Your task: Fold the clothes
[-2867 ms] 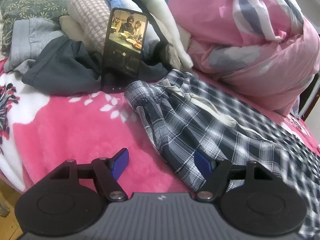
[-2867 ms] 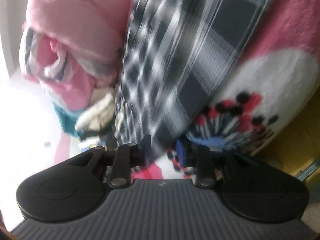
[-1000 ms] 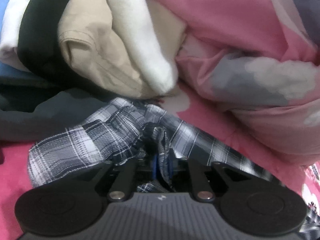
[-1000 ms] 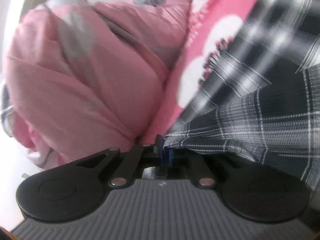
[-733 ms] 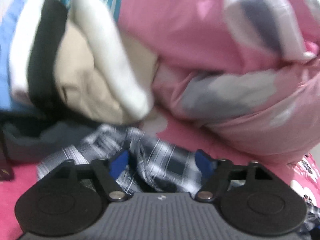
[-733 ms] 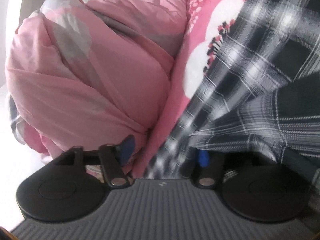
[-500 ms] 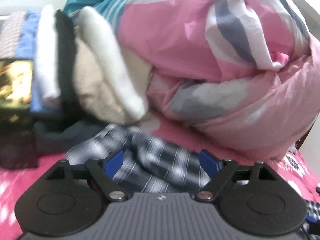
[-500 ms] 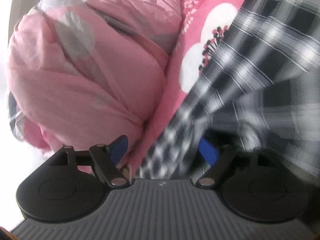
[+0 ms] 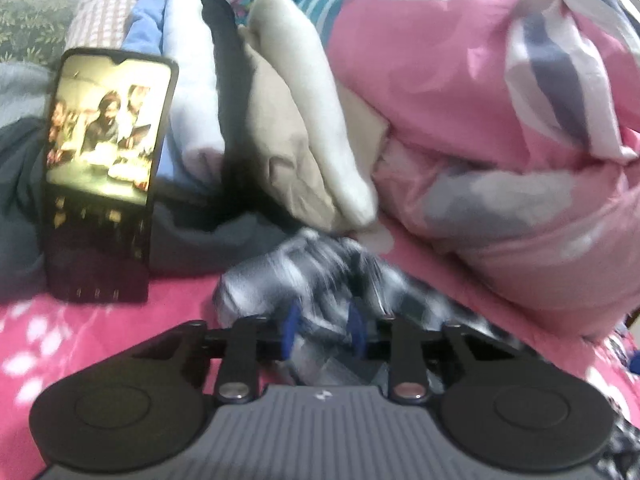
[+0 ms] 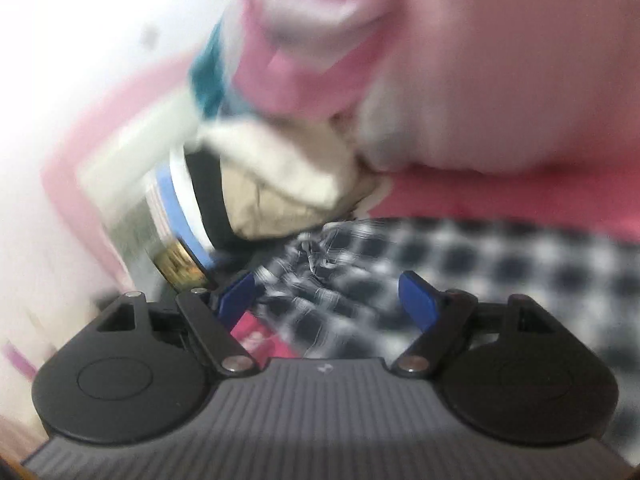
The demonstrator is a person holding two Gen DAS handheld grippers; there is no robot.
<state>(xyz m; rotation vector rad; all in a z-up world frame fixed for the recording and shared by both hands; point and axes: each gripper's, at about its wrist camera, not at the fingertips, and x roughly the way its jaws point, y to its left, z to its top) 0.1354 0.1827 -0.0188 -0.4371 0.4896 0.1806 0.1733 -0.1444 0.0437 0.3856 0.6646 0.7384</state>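
Left gripper (image 9: 322,330) pinching bunched plaid garment (image 9: 320,268) (blurred) on pink blanket (image 9: 100,320), seemingly for folding; right gripper (image 10: 328,300) spread, empty.

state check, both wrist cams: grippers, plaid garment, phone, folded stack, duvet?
left gripper: fingers partly closed around bunched plaid cloth, grip unclear
right gripper: open, over plaid
plaid garment: crumpled, unfolded, on the bed
phone: propped upright, screen lit
folded stack: folded, leaning
pink duvet: bundled
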